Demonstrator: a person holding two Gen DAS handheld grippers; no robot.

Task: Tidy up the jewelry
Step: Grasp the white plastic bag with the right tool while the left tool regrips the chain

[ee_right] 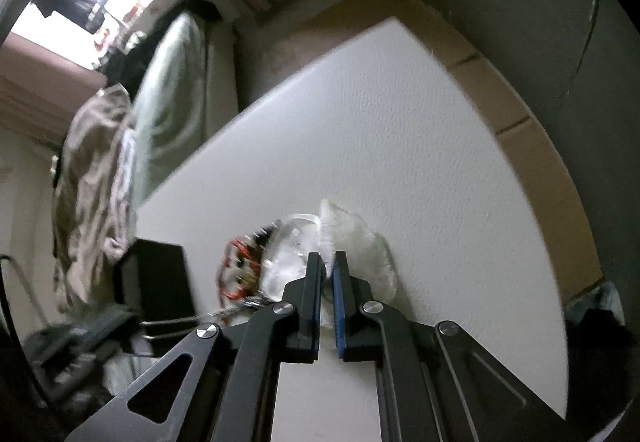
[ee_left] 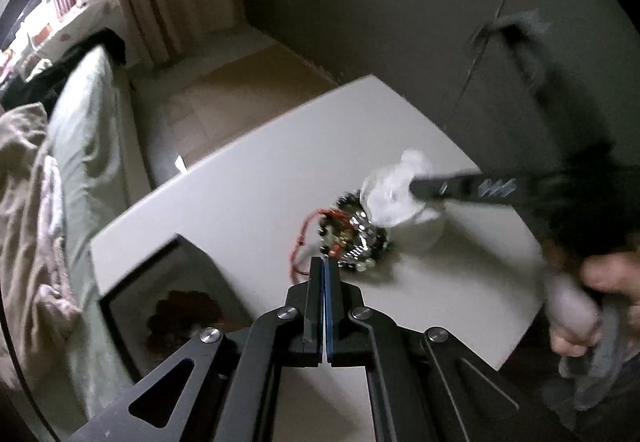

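Jewelry lies in a heap on the white surface, just past the left tool, pressed together. Right tool pinches a clear bag beside the heap.

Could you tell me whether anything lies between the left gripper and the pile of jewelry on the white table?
Nothing visible does. The left gripper, shut and empty, points at the jewelry just beyond its tips. The plastic bag pinched by the right gripper lies on the far side.
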